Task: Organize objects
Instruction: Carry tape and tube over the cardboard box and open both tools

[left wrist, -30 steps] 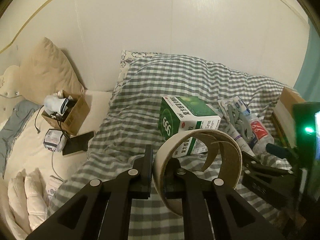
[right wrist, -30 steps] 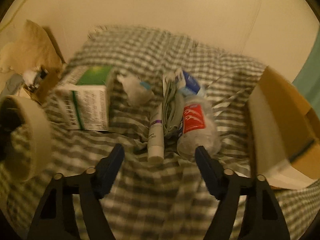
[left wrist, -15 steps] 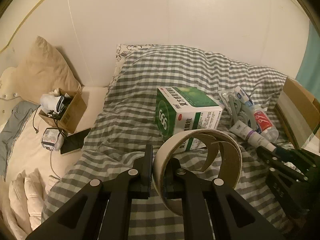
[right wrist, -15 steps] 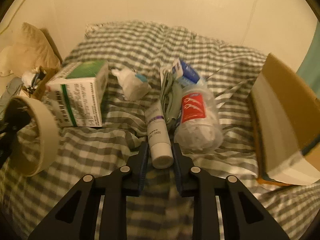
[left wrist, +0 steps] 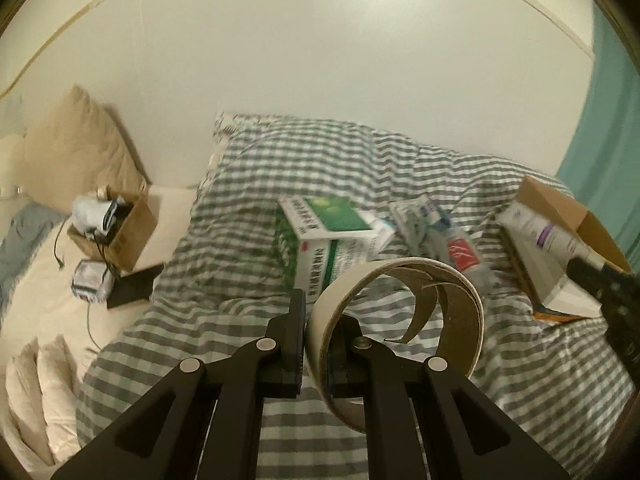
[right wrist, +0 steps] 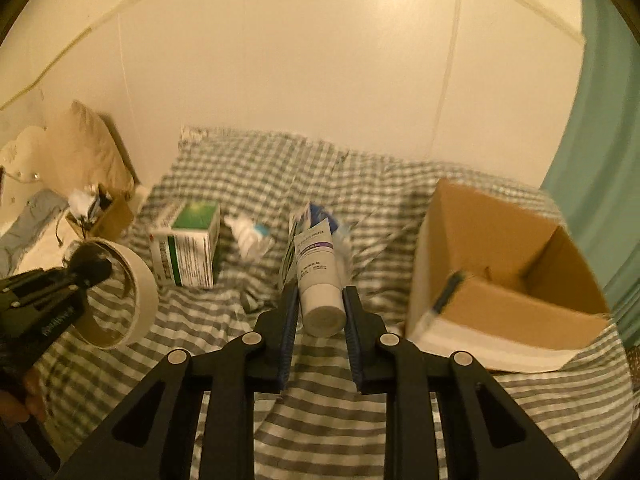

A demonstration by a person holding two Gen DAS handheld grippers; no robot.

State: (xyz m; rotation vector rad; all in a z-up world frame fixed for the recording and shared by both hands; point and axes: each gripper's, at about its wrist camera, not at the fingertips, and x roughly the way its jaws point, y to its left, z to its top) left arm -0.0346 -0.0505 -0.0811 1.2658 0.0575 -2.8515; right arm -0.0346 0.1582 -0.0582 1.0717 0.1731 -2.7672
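My left gripper (left wrist: 316, 320) is shut on the wall of a beige tape roll (left wrist: 400, 320) and holds it above the checked bed cover; the roll also shows in the right wrist view (right wrist: 120, 280). My right gripper (right wrist: 320, 300) is shut on a white tube with a purple band (right wrist: 318, 276), lifted off the bed. In the left wrist view the tube (left wrist: 540, 232) hangs in front of the open cardboard box (left wrist: 560, 248). A green and white carton (left wrist: 332, 240), a plastic bottle with a red label (left wrist: 460, 252) and small packets (left wrist: 416, 216) lie on the cover.
The open cardboard box (right wrist: 504, 272) stands on the bed at the right. A small cardboard box of clutter (left wrist: 112, 224) and a dark flat device (left wrist: 132, 288) lie at the left by a beige pillow (left wrist: 76, 148). A teal curtain (right wrist: 600, 160) hangs at the right.
My right gripper closed on the white tube and lifted it off the bed toward the cardboard box. My left gripper keeps holding the tape roll and has risen a little.
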